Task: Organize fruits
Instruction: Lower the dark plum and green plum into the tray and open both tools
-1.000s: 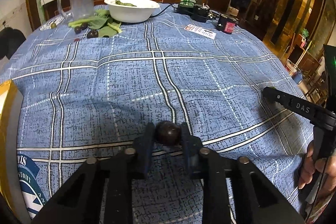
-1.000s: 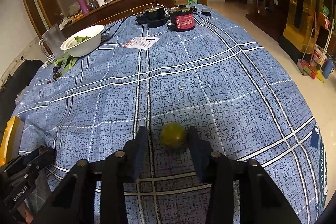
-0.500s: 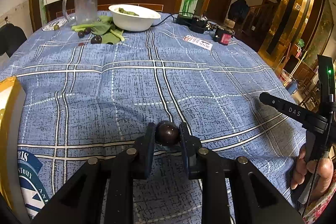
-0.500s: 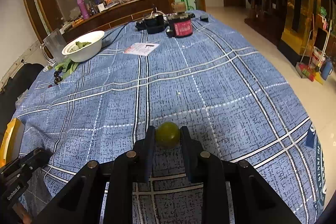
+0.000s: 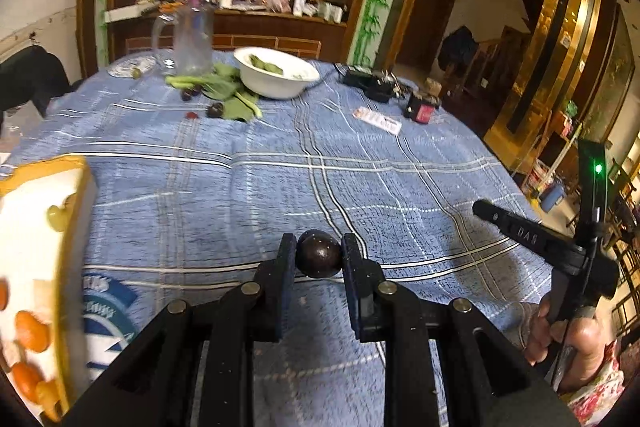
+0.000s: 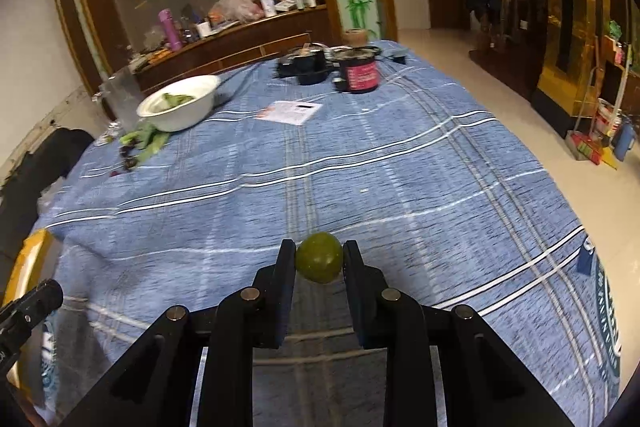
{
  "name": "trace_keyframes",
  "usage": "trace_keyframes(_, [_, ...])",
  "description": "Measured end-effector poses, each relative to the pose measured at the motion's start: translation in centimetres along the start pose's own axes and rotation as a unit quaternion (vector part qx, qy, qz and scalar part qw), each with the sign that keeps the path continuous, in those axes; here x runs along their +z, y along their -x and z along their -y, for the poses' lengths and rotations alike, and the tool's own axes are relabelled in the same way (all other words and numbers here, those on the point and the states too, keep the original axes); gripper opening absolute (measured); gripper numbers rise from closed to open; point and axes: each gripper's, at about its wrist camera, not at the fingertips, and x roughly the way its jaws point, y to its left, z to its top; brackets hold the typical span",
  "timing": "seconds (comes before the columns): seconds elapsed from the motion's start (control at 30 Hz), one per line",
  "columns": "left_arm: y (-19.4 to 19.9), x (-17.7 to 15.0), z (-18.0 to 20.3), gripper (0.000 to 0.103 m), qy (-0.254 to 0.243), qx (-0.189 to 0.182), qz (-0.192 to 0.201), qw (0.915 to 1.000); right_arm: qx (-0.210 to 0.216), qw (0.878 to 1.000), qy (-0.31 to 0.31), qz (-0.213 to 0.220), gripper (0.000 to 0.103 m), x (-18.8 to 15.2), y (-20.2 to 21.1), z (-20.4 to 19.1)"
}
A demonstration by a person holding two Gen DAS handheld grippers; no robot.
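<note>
Left wrist view: my left gripper [image 5: 319, 255] clamps a small round dark purple fruit [image 5: 319, 254] between both pads, above the blue plaid tablecloth [image 5: 280, 187].
Destination: the yellow-rimmed white tray [image 5: 76, 187] sits at near left, holding orange pieces and one pale green fruit.
Right wrist view: my right gripper [image 6: 319, 259] pinches a small round green fruit [image 6: 319, 257], above the cloth's near middle.
Tray here: only its yellow edge [image 6: 30, 267] shows at far left.
Doing it well: I would carry both level, keep steady pressure, lower inside the rim before releasing.
</note>
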Motion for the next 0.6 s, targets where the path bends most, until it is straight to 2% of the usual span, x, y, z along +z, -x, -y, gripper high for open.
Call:
trace_keyframes(0.3, [7.6,-1.0,-4.2,0.022,0.042,0.029,0.047,0.9976,0.059,0.998,0.033,0.005,0.025,-2.1,4.5,-5.7])
trace_keyframes(0.6, [13.7,-3.3,-9.1,0.022,0.082,0.074,0.078,0.9908,0.125,0.988,0.086,0.021,0.026,-3.6,9.2,-12.9])
